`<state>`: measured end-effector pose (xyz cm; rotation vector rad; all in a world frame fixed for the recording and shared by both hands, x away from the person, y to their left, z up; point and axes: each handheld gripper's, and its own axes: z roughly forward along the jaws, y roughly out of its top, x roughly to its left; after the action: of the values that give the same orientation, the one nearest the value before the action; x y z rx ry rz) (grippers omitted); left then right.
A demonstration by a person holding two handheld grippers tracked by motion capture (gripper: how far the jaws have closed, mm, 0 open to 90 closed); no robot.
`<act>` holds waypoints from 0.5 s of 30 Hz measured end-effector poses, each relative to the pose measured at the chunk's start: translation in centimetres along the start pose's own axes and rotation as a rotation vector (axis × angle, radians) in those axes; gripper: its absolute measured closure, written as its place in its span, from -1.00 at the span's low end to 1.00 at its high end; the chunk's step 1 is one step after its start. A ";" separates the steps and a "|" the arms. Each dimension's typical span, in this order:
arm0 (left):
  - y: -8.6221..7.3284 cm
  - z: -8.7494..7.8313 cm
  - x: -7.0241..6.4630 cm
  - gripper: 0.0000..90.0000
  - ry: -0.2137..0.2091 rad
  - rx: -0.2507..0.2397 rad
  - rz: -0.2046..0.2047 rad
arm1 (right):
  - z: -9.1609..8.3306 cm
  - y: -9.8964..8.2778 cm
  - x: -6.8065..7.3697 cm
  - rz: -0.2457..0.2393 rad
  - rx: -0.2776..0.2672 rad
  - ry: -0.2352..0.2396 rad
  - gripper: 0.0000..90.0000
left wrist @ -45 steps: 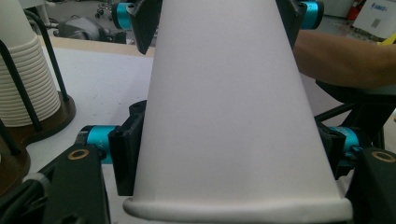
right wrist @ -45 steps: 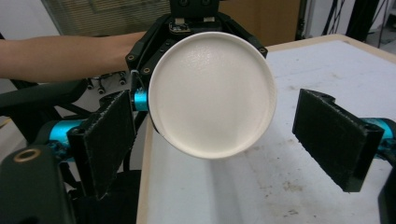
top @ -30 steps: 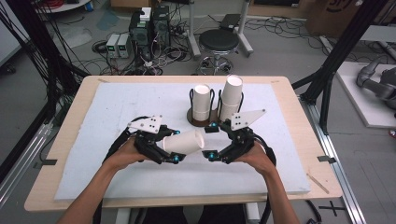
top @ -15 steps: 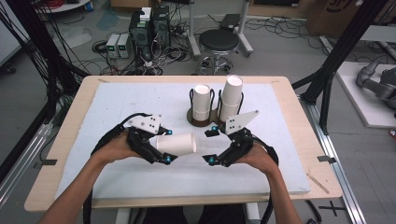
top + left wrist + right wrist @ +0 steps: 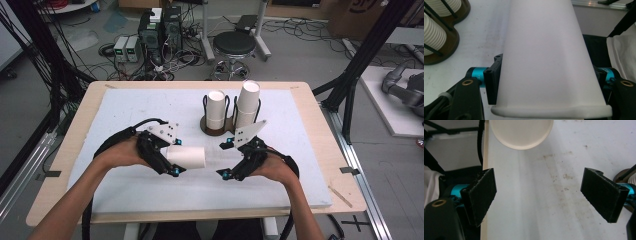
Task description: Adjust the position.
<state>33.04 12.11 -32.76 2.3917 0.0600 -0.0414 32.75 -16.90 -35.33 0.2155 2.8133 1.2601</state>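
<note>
A white paper cup (image 5: 189, 156) lies on its side above the white mat, and my left gripper (image 5: 176, 157) is shut on it near its rim. In the left gripper view the cup (image 5: 549, 55) runs away from the camera, with the left gripper (image 5: 546, 68) pressing a black jaw on each flank. My right gripper (image 5: 224, 158) stands open a short way to the right of the cup's base, apart from it. In the right gripper view the right gripper (image 5: 544, 192) has wide-spread pads (image 5: 482, 195) with bare mat between, and the cup's round base (image 5: 521, 131) shows ahead.
A brown wire cup holder (image 5: 214, 131) stands at the middle back of the mat, with a shorter cup stack (image 5: 217, 107) and a taller one (image 5: 248, 102). The white mat (image 5: 150, 195) covers the wooden table (image 5: 320, 125). A stool (image 5: 235, 47) stands beyond.
My left gripper has carried the cup leftward and slightly up, opening a gap to the right gripper. The right gripper has kept its place.
</note>
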 end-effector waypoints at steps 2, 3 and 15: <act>0.1 0.1 0.0 -0.29 -0.001 0.033 -0.001 | 0.3 0.2 0.0 -0.009 0.031 -0.004 -0.69; 0.2 0.2 0.1 -0.29 -0.003 0.055 0.002 | 0.4 0.2 0.1 -0.012 0.042 -0.003 -0.69; 0.8 1.4 0.4 -0.29 -0.014 0.205 -0.009 | 1.5 1.5 0.4 -0.059 0.184 -0.017 -0.67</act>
<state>33.42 10.58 -33.28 2.5956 0.0620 -0.0719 32.69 -14.74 -35.24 0.1479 2.8971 0.9840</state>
